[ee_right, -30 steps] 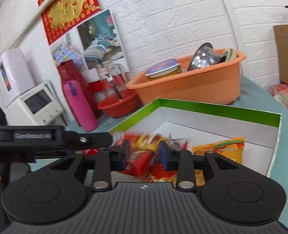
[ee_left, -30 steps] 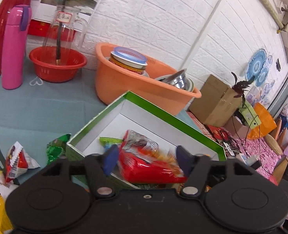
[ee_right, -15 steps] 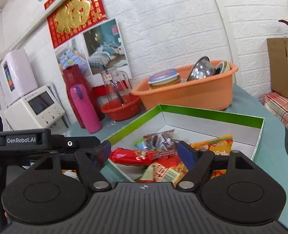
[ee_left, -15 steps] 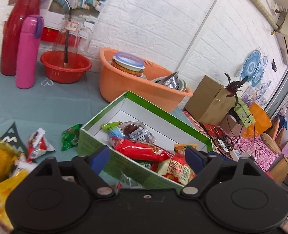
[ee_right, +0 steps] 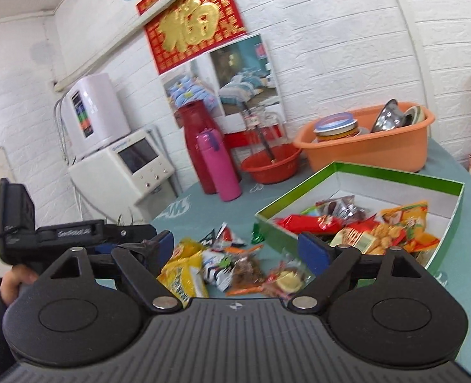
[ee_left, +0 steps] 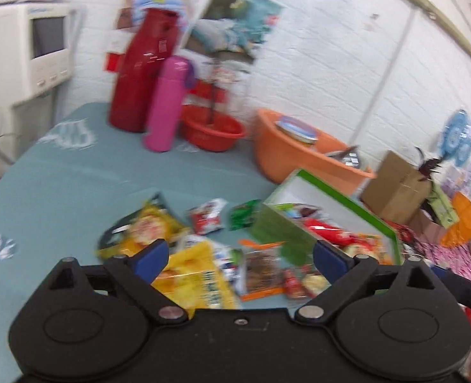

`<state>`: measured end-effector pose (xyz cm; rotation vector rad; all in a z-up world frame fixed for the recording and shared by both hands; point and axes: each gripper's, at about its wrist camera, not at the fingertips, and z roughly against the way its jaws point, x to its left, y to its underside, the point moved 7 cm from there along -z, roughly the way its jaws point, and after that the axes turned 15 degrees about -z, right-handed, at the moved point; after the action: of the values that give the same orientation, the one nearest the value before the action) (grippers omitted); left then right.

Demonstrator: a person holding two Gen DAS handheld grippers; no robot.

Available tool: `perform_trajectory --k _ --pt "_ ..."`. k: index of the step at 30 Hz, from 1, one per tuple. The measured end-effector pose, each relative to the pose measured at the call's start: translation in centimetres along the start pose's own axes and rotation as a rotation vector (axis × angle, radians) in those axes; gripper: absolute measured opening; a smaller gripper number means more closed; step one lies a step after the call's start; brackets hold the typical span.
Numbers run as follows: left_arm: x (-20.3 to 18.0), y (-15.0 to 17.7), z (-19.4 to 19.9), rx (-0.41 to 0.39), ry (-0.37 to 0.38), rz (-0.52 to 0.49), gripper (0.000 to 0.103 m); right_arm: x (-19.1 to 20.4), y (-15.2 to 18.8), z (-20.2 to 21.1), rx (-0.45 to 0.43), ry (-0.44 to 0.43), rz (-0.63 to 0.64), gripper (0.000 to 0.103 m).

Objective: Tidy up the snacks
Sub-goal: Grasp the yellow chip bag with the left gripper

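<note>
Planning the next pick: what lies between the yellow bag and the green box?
In the right wrist view, several loose snack packets lie on the table between the yellow bag and the green box. No bare stretch.

The snack packets (ee_right: 184, 274) are glossy, crinkled foil and clear plastic film. The box (ee_right: 356, 175) looks like card, shiny green outside and matt white inside. The table cover (ee_left: 76, 185) is matt teal cloth. The tub (ee_right: 369, 153) and basin (ee_right: 270, 162) are smooth plastic; a bowl (ee_right: 388, 116) in the tub is polished metal. The wall (ee_right: 331, 32) has an embossed brick texture. Both flasks (ee_right: 222, 166) look glossy.
</note>
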<state>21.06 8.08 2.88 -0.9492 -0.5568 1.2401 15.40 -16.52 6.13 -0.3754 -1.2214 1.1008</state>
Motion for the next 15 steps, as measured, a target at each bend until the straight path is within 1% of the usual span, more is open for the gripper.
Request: perform_trajectory --k 2,5,7,10,15 --pt "2.1 1.1 -0.4 0.024 -0.042 0.026 0.103 0.5 1.1 -0.2 0.019 -0.003 0.017 0.103" --pt "4.6 2.9 -1.3 0.071 -0.065 0.066 0.103 0.7 2.3 -0.9 0.048 0.007 0.025 0.103" --pt "5.5 3.9 -1.7 0.088 -0.059 0.098 0.103 0.7 3.0 -1.6 0.069 0.013 0.026 0.103" --pt "6.1 4.6 -2.1 0.089 -0.03 0.12 0.103 0.9 4.3 -3.0 0.101 0.014 0.034 0.103" --pt "5.9 4.9 -2.2 0.09 0.009 0.106 0.103 2.2 7.0 -6.6 0.177 -0.009 0.096 0.103"
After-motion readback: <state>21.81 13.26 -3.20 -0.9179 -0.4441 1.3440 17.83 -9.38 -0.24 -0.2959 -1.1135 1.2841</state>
